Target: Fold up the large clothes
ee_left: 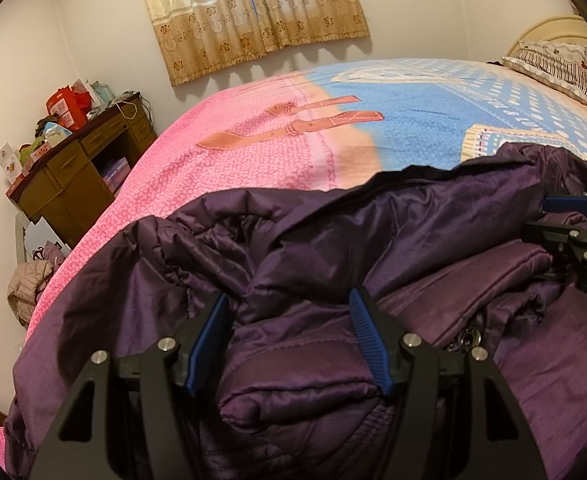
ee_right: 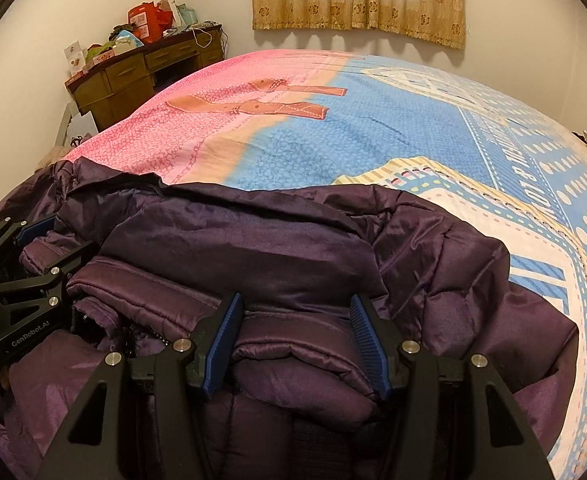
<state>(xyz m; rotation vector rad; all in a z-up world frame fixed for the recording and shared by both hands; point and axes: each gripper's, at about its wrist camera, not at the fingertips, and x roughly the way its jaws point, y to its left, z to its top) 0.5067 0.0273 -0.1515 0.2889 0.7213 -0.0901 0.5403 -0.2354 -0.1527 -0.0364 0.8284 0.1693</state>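
A large dark purple padded jacket (ee_left: 393,232) lies bunched on the near edge of the bed, and it fills the lower half of the right wrist view (ee_right: 253,248) too. My left gripper (ee_left: 289,308) is open, its blue pads on either side of a thick fold of the jacket. My right gripper (ee_right: 293,312) is open the same way around another fold. The right gripper shows at the right edge of the left wrist view (ee_left: 573,220); the left gripper shows at the left edge of the right wrist view (ee_right: 33,240). Both rest on the jacket.
The bed has a pink and blue patterned cover (ee_right: 373,140). A pillow (ee_left: 549,64) leans on the headboard at the right. A brown desk (ee_left: 77,168) piled with boxes stands by the far wall. A beige jacket (ee_left: 29,284) lies on the floor. Curtains (ee_left: 253,12) hang behind.
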